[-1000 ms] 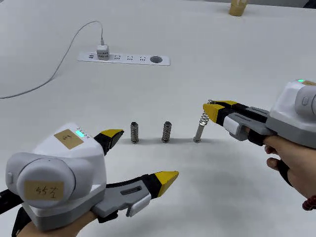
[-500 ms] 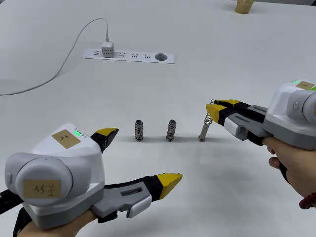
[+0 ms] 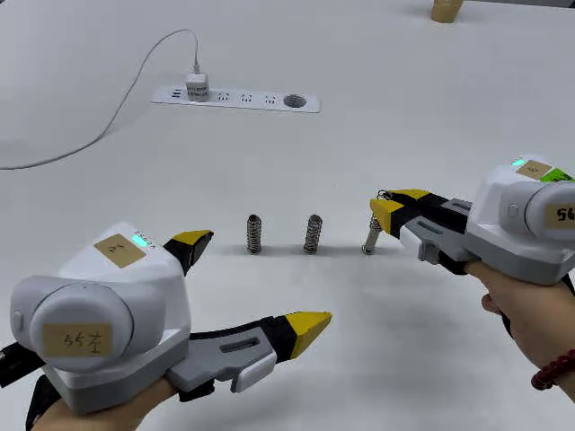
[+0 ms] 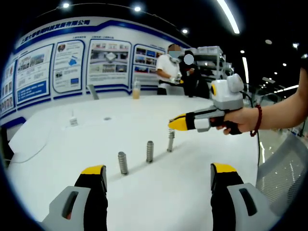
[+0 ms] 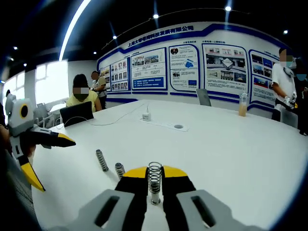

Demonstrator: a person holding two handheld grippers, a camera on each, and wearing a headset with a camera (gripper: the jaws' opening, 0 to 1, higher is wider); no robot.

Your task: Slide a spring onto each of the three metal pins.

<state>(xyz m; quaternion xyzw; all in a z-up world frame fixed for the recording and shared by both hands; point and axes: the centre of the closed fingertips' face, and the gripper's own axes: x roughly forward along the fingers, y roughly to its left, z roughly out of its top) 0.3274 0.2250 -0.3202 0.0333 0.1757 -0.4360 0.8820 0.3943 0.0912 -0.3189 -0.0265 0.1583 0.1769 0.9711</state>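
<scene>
The right gripper (image 5: 154, 177) has its jaws pressed on a spring (image 5: 154, 174), pinching it by the upper coils. Below the jaws, the lower end of the spring sits over the top of the pin (image 5: 153, 195). In the head view the right gripper (image 3: 388, 203) comes from the right, and the spring (image 3: 375, 217) is on the pin (image 3: 368, 242), which leans a little and is the rightmost of a row on the table (image 3: 359, 135). The left gripper (image 3: 252, 283) hovers near the person, jaws spread wide with nothing between them.

The spring looks light and thin, soft along its length (too hard a pinch could flatten the coils or make it jump out). A hold on the sides of the coils near the top seems best, so the lower end is free to go down the pin. The pin is smooth metal and probably tips easily.

The left spring (image 3: 254, 233) and the middle spring (image 3: 313, 233) stand already on their pins. Far back is a cup (image 5: 243, 104); it seems to hold an amber drink, though it is small in the picture. The power strip (image 3: 235, 98) carries one charger (image 3: 197, 88).
</scene>
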